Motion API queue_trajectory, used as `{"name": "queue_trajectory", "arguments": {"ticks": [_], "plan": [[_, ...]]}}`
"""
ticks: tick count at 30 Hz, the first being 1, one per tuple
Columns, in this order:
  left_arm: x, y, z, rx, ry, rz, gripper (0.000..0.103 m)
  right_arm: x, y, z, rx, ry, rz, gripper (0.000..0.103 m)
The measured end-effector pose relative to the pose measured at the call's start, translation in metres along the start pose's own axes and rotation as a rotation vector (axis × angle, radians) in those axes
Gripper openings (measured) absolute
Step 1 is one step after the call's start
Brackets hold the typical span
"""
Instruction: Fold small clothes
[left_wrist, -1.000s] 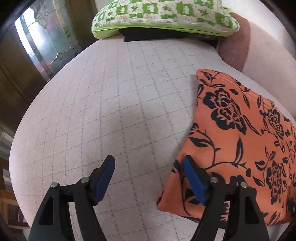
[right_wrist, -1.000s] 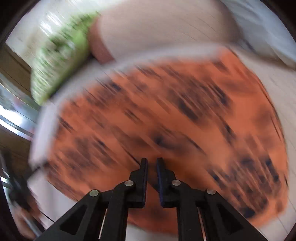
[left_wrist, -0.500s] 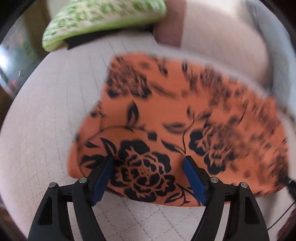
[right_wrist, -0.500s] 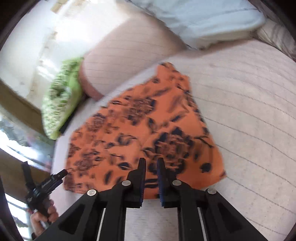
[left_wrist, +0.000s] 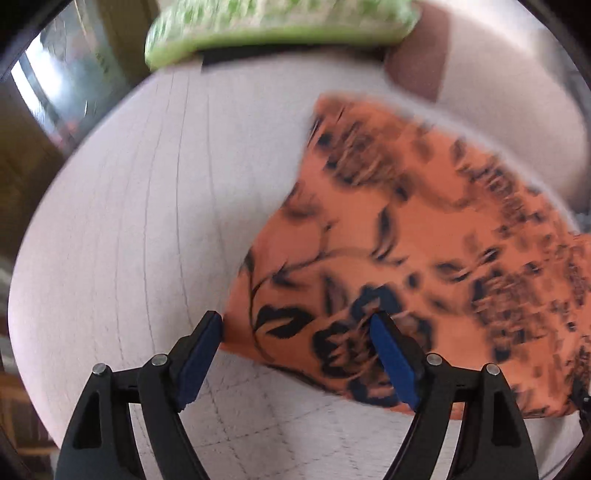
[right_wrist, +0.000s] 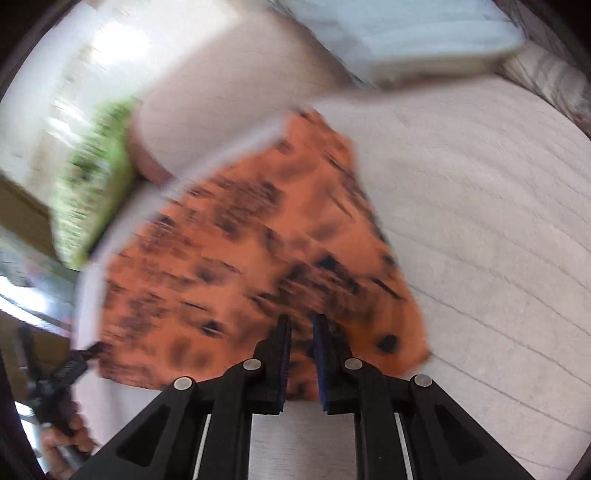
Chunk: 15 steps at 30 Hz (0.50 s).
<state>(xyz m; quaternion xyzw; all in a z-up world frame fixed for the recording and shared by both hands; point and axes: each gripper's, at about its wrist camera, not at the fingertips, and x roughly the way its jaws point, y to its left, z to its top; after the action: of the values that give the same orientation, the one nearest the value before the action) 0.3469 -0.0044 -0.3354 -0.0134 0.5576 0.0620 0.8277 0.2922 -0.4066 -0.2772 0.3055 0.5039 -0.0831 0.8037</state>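
An orange garment with a black flower print (left_wrist: 424, 236) lies flat on the pale quilted bed (left_wrist: 147, 221). It also shows in the right wrist view (right_wrist: 258, 258), blurred by motion. My left gripper (left_wrist: 295, 328) is open and empty, its jaws wide apart above the garment's near left corner. My right gripper (right_wrist: 301, 325) has its jaws nearly together with a narrow gap, nothing between them, above the garment's near edge. The left gripper and the hand holding it show at the far left of the right wrist view (right_wrist: 55, 369).
A green patterned pillow (left_wrist: 280, 26) lies at the head of the bed over a dark cloth (left_wrist: 258, 55). A pale pink bolster (left_wrist: 498, 92) runs along the far side. A light blue pillow (right_wrist: 406, 33) lies at the back right. A glass door (left_wrist: 55, 92) stands left.
The left gripper has swung left, so the garment now sits more to its right. The right gripper has moved closer to the garment's near edge. Both views are blurred by motion.
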Motion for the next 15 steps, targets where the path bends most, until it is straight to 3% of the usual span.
{"name": "queue_trajectory", "arguments": {"ticks": [5, 7, 10, 15], "plan": [[-0.023, 0.021, -0.006, -0.116, -0.032, -0.096, 0.084, -0.018, 0.012, -0.004, -0.006, -0.027, 0.119, 0.015], [-0.029, 0.031, -0.01, -0.151, -0.047, -0.091, 0.084, -0.022, 0.028, -0.01, -0.062, -0.037, 0.17, 0.015], [-0.037, 0.047, -0.02, -0.198, -0.052, -0.103, 0.084, -0.023, 0.051, -0.024, -0.156, -0.043, 0.194, 0.015], [-0.035, 0.053, -0.042, -0.249, 0.009, -0.2, 0.084, -0.015, 0.081, -0.044, -0.241, -0.031, 0.218, 0.015]]}}
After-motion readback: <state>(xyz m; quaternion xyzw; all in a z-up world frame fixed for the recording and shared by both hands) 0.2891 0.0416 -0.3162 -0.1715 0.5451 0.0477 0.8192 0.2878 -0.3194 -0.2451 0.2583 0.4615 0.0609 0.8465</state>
